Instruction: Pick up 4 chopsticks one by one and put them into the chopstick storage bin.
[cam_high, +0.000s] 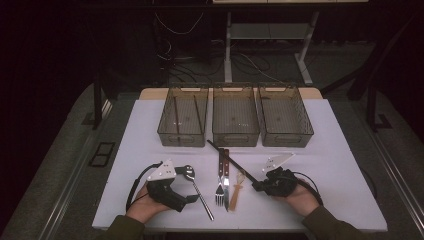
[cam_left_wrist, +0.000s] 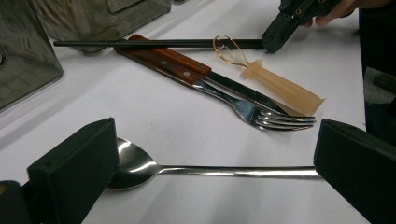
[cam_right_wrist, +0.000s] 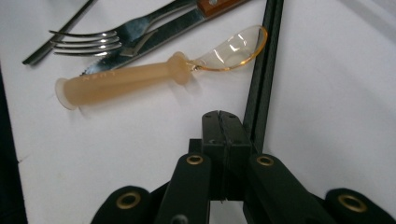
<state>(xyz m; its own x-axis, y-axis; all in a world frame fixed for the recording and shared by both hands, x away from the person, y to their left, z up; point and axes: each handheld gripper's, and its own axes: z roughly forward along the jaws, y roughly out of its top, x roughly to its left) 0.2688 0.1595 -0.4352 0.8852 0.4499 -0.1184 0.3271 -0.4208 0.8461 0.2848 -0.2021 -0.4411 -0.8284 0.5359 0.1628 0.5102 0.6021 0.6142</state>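
My left gripper (cam_high: 191, 186) (cam_left_wrist: 215, 154) is open, its jaws either side of a steel spoon (cam_high: 200, 196) (cam_left_wrist: 219, 171) that lies flat on the white table (cam_high: 330, 150). The pads do not touch it. My right gripper (cam_high: 256, 186) (cam_right_wrist: 223, 122) is shut, pad against pad, low on the table. A pair of black chopsticks (cam_high: 230, 159) (cam_right_wrist: 262, 79) runs along its right jaw and ends at its tip (cam_left_wrist: 269, 43). An amber plastic spoon (cam_high: 237, 190) (cam_right_wrist: 140, 79) lies just beyond it, beside a wood-handled fork (cam_high: 219, 187) (cam_left_wrist: 261, 116) and knife (cam_high: 226, 172).
Three smoky clear bins stand in a row at the back: left (cam_high: 183, 116), middle (cam_high: 235, 116), right (cam_high: 285, 116). The left bin holds thin dark sticks. Bare table lies to the right of my right hand and left of my left hand.
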